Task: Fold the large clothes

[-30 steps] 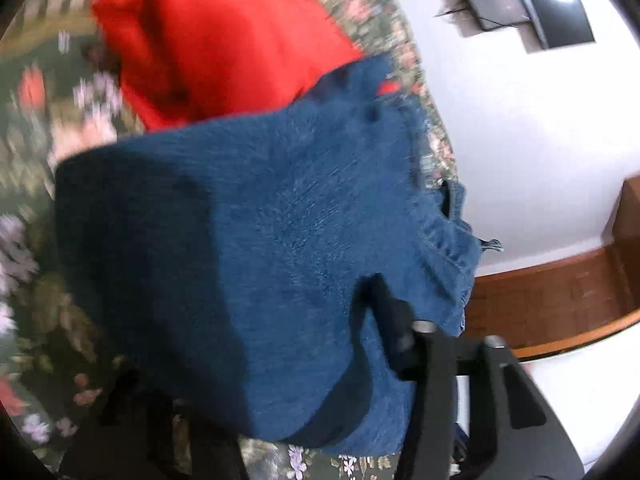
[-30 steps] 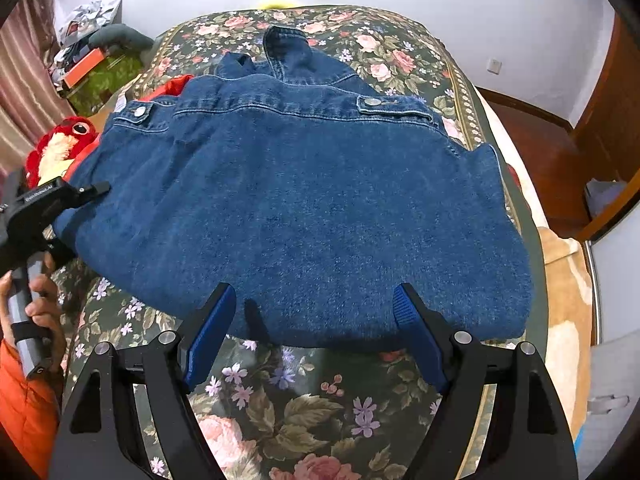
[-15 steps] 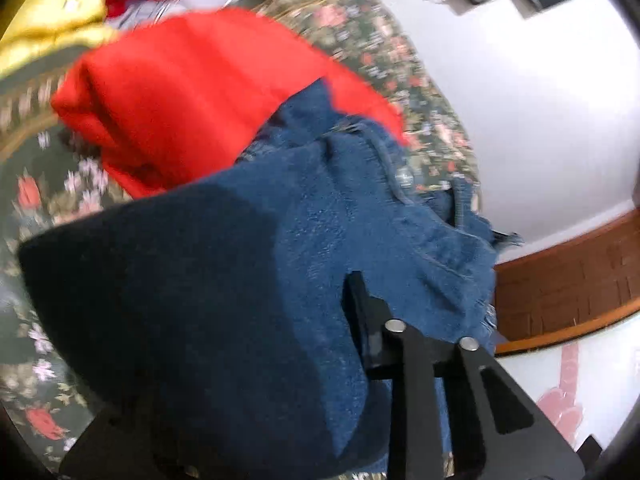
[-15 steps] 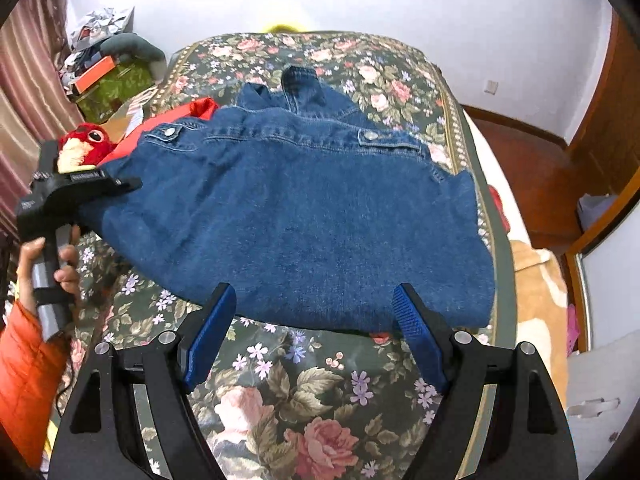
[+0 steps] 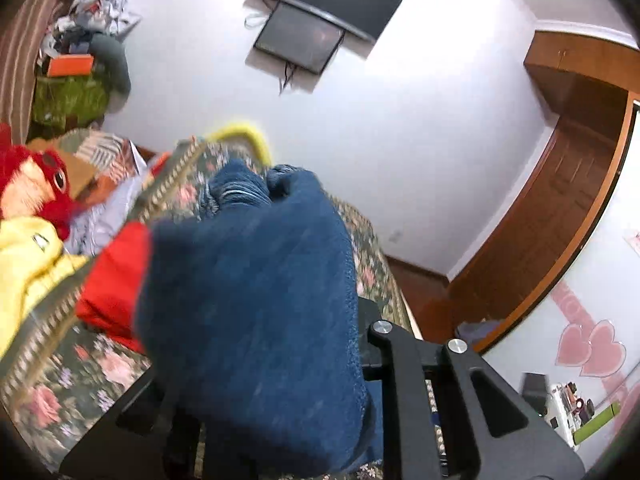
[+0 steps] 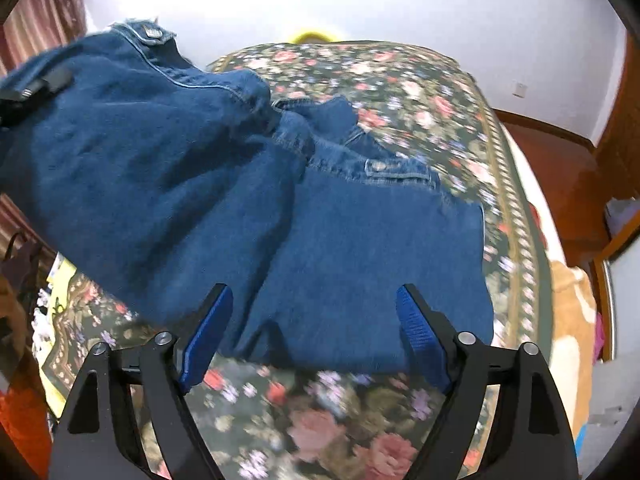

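A large blue denim garment (image 6: 360, 240) lies on the floral bed cover (image 6: 400, 80). Its left half hangs raised off the bed and bulges toward the middle. In the left wrist view the denim (image 5: 256, 320) fills the space between the fingers of my left gripper (image 5: 260, 344), whose jaws are closing on it; the pads are hidden by cloth. The right wrist view shows that left gripper (image 6: 36, 88) high at the far left, clamped on the raised denim edge. My right gripper (image 6: 314, 294) hovers over the garment's near hem, jaws opening wide, nothing between them.
A red garment (image 5: 116, 288), a yellow one (image 5: 28, 252) and a red plush toy (image 5: 36, 188) lie at the bed's left side. A dark screen (image 5: 320, 20) hangs on the white wall. A wooden wardrobe (image 5: 560, 200) stands right of the bed.
My left gripper has risen sharply and rolled, lifting the garment's left half off the bed and toward the middle. The right gripper has risen a little above the near hem.
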A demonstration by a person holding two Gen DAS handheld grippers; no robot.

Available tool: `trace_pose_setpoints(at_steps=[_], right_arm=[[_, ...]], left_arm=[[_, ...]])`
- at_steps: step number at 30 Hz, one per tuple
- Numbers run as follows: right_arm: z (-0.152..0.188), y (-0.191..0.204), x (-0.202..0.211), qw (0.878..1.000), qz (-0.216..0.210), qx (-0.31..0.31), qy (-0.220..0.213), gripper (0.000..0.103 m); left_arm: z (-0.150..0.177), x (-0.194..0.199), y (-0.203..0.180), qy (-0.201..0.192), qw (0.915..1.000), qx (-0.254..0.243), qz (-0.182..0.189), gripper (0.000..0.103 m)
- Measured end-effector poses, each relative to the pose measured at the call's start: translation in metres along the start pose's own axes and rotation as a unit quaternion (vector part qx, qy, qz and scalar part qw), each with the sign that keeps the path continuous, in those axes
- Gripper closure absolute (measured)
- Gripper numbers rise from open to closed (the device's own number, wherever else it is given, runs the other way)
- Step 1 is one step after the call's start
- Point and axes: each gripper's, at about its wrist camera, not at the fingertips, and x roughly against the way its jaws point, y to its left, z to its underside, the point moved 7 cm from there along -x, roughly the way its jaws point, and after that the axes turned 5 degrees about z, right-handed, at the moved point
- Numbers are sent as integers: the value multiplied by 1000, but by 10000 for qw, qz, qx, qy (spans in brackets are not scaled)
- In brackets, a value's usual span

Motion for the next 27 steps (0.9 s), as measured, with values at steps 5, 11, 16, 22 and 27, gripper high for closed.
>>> trace_pose_setpoints(at_steps=[5, 11, 16, 22, 27], right_arm=[[-9, 46, -37, 9988, -372, 207, 231, 20], [12, 93, -102, 9910, -660, 588, 1002, 20], [21, 92, -108, 9895, -757, 725, 997, 20], [17, 23, -60, 9972, -475, 203, 542, 19], [33, -61, -11, 9980, 214, -578, 168, 19]], left_arm=[[0, 0, 30, 164, 9969, -211, -743, 87], [29, -22, 67, 487, 9900, -97, -1319, 87], [36, -35, 68, 507, 9893, -144, -1360, 87], [37, -59, 20, 493, 9914, -687, -997, 87], [52, -99, -45, 673, 9923, -979, -357, 87]])
